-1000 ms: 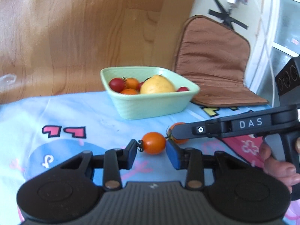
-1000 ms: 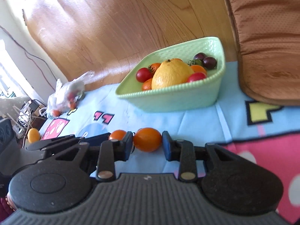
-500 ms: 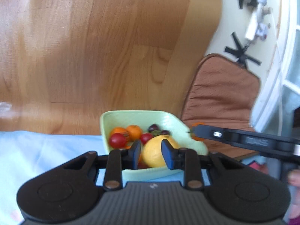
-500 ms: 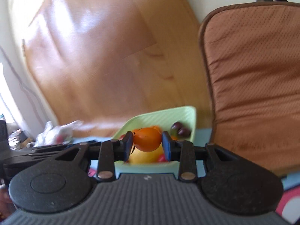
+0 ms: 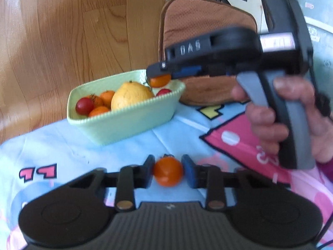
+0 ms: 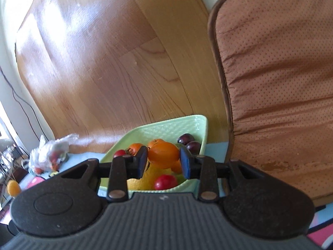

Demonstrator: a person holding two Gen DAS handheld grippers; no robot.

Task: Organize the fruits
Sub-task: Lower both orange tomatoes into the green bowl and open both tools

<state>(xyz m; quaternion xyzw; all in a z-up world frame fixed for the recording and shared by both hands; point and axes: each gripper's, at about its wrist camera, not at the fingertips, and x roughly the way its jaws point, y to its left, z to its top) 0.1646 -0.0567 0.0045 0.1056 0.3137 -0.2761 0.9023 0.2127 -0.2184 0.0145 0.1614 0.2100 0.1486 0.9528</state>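
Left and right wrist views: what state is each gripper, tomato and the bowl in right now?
Right gripper: jaws opening, orange tomato between them, above the bowl.
Left gripper: shut on second orange tomato, above the cloth, short of the bowl.
Bowl: upright on the cloth, holding tomatoes and a yellow fruit.
Plastic bag: crumpled, tomatoes inside.

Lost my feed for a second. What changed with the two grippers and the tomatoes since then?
The right gripper carried its orange tomato from the cloth to above the green bowl; its jaws are opening, tomato between them. The left gripper closed on the other orange tomato and lifted it. Bowl and fruit inside unchanged.
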